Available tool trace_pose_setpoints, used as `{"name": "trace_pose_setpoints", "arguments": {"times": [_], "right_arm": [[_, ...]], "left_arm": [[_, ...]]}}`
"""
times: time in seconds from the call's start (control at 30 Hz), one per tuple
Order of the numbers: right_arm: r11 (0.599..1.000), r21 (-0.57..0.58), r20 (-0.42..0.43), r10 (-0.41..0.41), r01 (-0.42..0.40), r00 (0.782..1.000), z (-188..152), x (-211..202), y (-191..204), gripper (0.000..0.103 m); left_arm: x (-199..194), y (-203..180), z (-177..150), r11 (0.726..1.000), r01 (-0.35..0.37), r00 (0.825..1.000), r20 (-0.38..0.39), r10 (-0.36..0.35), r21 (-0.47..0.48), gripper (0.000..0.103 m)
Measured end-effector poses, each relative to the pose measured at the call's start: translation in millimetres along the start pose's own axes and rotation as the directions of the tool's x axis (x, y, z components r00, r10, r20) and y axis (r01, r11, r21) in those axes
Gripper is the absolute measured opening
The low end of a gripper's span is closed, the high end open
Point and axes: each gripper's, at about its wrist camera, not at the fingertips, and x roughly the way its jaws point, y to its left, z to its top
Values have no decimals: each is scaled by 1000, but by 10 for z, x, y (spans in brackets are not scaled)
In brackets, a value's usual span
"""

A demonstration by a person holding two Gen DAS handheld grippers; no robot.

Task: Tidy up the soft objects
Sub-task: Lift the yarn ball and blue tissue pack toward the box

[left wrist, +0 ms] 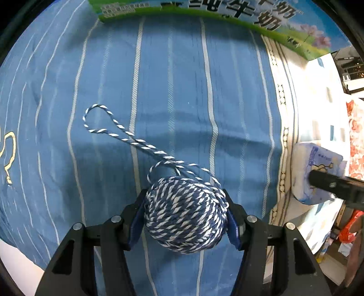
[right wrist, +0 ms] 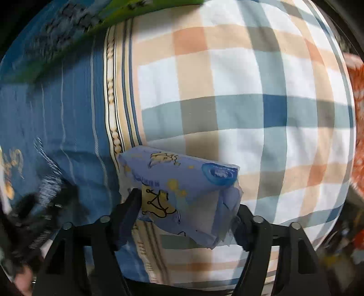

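A ball of blue-and-white twine sits between the fingers of my left gripper, which is shut on it, just above a blue striped bedsheet. A loose looped tail of twine trails up-left across the sheet. My right gripper is shut on a soft pale-blue tissue pack with cartoon print, held over the edge of a checked quilt. In the left wrist view the same tissue pack shows at the right with a black finger across it.
A green-and-blue milk carton box lies along the far edge of the sheet. An orange-and-white floral cloth borders the quilt on the right. Cluttered floor items sit beyond the bed's right edge. The left gripper appears blurred at lower left.
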Motion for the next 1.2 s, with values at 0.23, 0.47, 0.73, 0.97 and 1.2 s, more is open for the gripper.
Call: {"name": "trace_pose_setpoints", "arguments": {"times": [0.23, 0.47, 0.73, 0.97, 1.2], "right_arm": [[994, 97, 34, 46, -50, 998, 77, -64, -9, 93], [991, 134, 10, -11, 9, 1000, 183, 79, -11, 93], [993, 68, 56, -105, 101, 993, 214, 242, 480, 92], [991, -19, 84, -127, 129, 988, 138, 235, 877, 51], [989, -104, 101, -95, 106, 990, -56, 108, 1159, 44]], "left_arm": [[132, -108, 124, 999, -33, 999, -5, 33, 16, 58], [51, -226, 83, 999, -39, 999, -8, 39, 16, 58], [40, -178, 125, 999, -46, 999, -5, 47, 19, 58], [38, -173, 112, 999, -47, 999, -7, 47, 13, 57], [-192, -145, 103, 999, -44, 998, 37, 44, 11, 57]]}}
